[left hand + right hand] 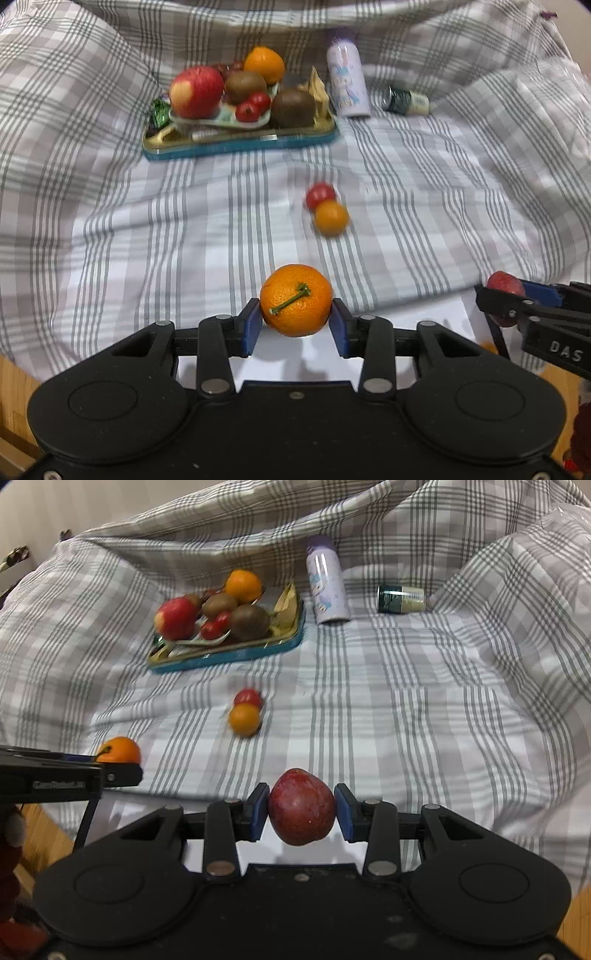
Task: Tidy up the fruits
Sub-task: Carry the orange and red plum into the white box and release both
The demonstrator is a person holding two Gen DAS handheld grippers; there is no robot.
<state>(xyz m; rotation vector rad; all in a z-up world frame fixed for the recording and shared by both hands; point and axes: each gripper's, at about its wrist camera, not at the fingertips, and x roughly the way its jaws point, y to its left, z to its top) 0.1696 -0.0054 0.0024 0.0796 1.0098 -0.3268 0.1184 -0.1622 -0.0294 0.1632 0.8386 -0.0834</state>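
Note:
My left gripper [295, 319] is shut on a tangerine [295, 295] with a green stem, its blue pads pressing both sides. In the right wrist view that gripper [118, 764] enters from the left with the tangerine [120, 749]. My right gripper [301, 808] is shut on a dark red plum [301, 805], also seen at the right edge of the left wrist view as the plum [504, 282]. Both are held above the near edge of the bed. A blue-rimmed tray [240, 146] farther back holds an apple [197, 90], kiwis, an orange and small red fruits.
A small red tomato [320, 195] and a small orange fruit [331, 218] lie touching on the plaid sheet between me and the tray. A lilac bottle [347, 79] stands right of the tray, and a dark jar [406, 100] lies on its side. Folded bedding rises around.

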